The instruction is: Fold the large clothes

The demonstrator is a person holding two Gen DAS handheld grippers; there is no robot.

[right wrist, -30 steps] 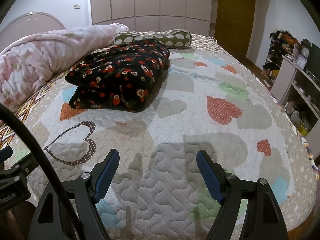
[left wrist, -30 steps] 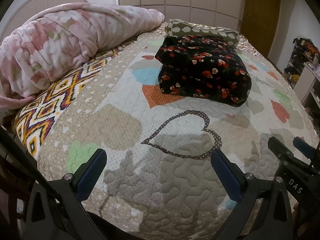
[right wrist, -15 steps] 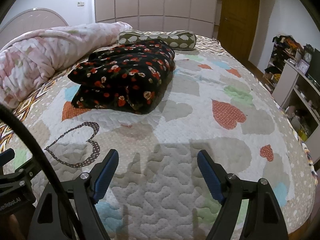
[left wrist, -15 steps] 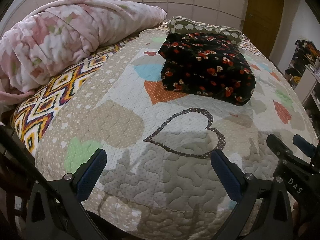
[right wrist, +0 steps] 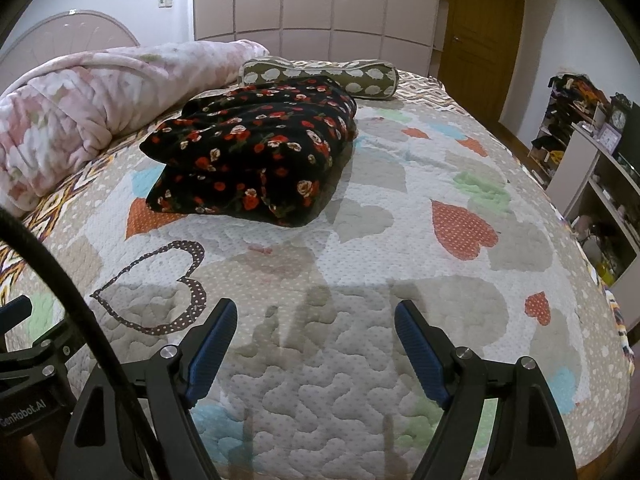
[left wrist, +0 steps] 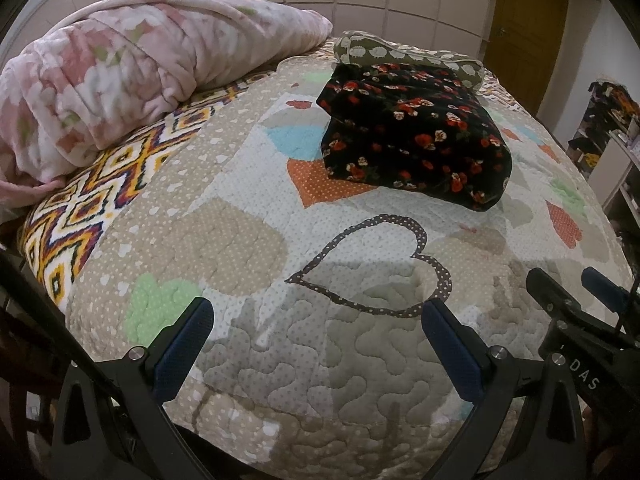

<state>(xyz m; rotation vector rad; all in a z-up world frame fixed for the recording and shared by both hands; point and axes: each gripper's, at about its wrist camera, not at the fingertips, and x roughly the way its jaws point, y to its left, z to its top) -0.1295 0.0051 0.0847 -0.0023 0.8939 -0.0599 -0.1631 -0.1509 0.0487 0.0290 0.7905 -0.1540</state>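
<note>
A black garment with red flowers (left wrist: 416,132) lies folded in a thick bundle on the heart-patterned quilt (left wrist: 248,240), far from both grippers; it also shows in the right wrist view (right wrist: 256,156). My left gripper (left wrist: 316,332) is open and empty, low over the near end of the bed. My right gripper (right wrist: 316,332) is open and empty beside it; its fingers (left wrist: 560,300) show at the right edge of the left wrist view. The left gripper's body (right wrist: 28,356) shows at the lower left of the right wrist view.
A rolled pink floral duvet (left wrist: 120,80) lies along the left side. A green bolster pillow (right wrist: 320,76) lies behind the garment. A zigzag blanket (left wrist: 88,208) shows under the quilt. Shelves (right wrist: 592,168) stand to the right, with wardrobes and a wooden door (right wrist: 476,36) behind.
Both grippers have drawn back and risen slightly, so the bed and garment sit lower in view. Both stay open and the garment has not moved.
</note>
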